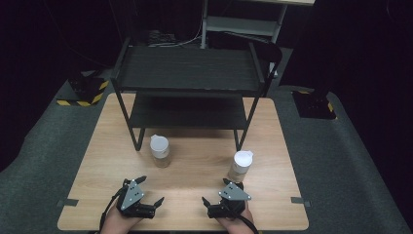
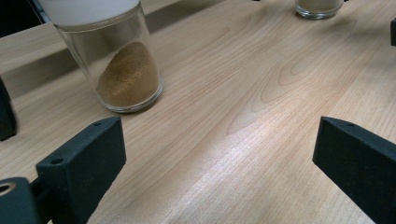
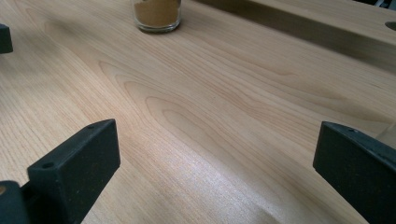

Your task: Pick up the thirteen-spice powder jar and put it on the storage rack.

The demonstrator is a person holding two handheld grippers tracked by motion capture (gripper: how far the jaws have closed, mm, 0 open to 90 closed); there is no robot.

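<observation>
1. Your left gripper (image 1: 146, 191) rests low at the lower left of the high view, its jaws spread wide with nothing between them. The brown-powder jar (image 1: 160, 151) stands just above it in the frame and slightly right, apart from the jaw tips.
2. In the left gripper view that jar (image 2: 122, 70) sits at the upper left, beyond the left jaw rather than centred between the two. I judge you need to swing toward it before any close.
3. Your right gripper (image 1: 217, 193) lies at the lower middle-right of the high view, jaws also fully apart and empty. The pale-powder jar (image 1: 240, 167) stands just above its grey plate, very near.
4. Each jar is nearer to the gripper on its own side. Both stand upright, long axis vertical, so a level approach from the side suits them.
5. The jars are clear glass cylinders with smooth white lids, each part-filled with powder: one tan-brown, heaped on a slope, the other paler.
6. The worktop (image 1: 195, 165) is light wood with visible grain and a soft sheen. The black two-tier metal rack (image 1: 190, 78) stands at the upper middle, both slatted shelves bare.
</observation>
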